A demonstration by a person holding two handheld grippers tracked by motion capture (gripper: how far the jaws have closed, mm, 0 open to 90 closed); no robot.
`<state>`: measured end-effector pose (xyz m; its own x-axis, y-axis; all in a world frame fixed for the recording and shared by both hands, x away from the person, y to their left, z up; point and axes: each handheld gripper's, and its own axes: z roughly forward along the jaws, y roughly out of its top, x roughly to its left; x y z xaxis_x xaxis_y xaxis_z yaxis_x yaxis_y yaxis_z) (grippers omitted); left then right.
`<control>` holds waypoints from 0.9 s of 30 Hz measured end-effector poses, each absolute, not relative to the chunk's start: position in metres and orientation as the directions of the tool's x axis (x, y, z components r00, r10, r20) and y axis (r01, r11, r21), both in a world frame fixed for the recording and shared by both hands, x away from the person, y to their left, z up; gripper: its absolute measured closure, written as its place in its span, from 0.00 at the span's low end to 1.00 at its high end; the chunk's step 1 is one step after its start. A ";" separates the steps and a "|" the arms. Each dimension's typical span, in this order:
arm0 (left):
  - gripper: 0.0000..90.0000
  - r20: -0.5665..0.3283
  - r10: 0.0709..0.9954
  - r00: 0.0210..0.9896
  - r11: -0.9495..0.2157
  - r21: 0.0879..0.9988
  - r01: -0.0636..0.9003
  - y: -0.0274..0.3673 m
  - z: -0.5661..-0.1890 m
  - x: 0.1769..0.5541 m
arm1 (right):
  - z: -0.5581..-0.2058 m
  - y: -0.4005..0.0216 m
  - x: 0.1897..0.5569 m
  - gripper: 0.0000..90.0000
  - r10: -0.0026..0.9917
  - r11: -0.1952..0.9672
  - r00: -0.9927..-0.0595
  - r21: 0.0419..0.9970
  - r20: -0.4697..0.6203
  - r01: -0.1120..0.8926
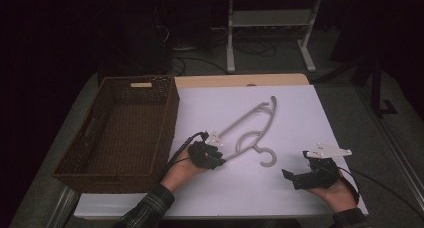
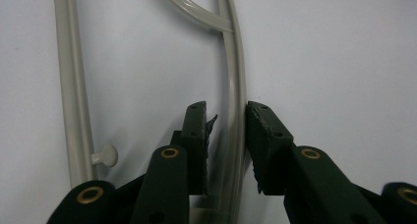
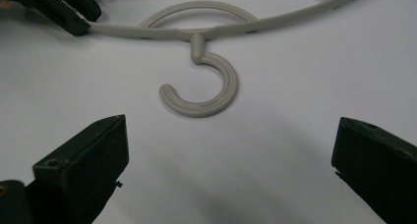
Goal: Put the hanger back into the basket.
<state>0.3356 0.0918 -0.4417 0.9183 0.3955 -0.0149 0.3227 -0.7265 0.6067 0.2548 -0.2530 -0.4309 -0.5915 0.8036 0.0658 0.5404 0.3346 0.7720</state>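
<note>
A pale grey plastic hanger (image 1: 248,117) lies flat on the white sheet, its hook (image 1: 270,158) toward the person. My left gripper (image 1: 220,159) holds one arm of it near the end. In the left gripper view the hanger bar (image 2: 237,76) runs between the jaws of the left gripper (image 2: 228,121), which are closed to the bar's width. My right gripper (image 1: 294,178) rests open on the sheet to the right of the hook. In the right gripper view the hook (image 3: 230,86) lies ahead of the right gripper (image 3: 231,145), whose wide-apart jaws hold nothing.
A brown wicker basket (image 1: 170,113) stands at the table's left, close to the left hand. The white sheet (image 1: 300,113) covers the table (image 1: 240,80) up to a wooden strip at the back. Beyond the table stands a white frame (image 1: 270,18) on the floor.
</note>
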 end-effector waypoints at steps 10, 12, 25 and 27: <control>0.90 -0.036 0.399 0.916 -0.712 0.618 0.334 0.091 -0.444 0.334 | -0.432 -0.253 0.255 0.00 0.803 0.340 -0.593 0.769 0.062 0.541; 0.92 -0.040 0.407 0.913 -0.707 0.619 0.342 0.091 -0.444 0.334 | -0.432 -0.253 0.255 0.00 0.802 0.342 -0.595 0.768 0.062 0.541; 0.92 -0.083 0.441 0.893 -0.652 0.655 0.383 0.089 -0.435 0.335 | -0.432 -0.253 0.255 0.00 0.802 0.339 -0.593 0.768 0.065 0.544; 0.92 -0.100 0.445 0.890 -0.626 0.677 0.388 0.090 -0.429 0.336 | -0.432 -0.253 0.255 0.00 0.803 0.338 -0.593 0.767 0.067 0.545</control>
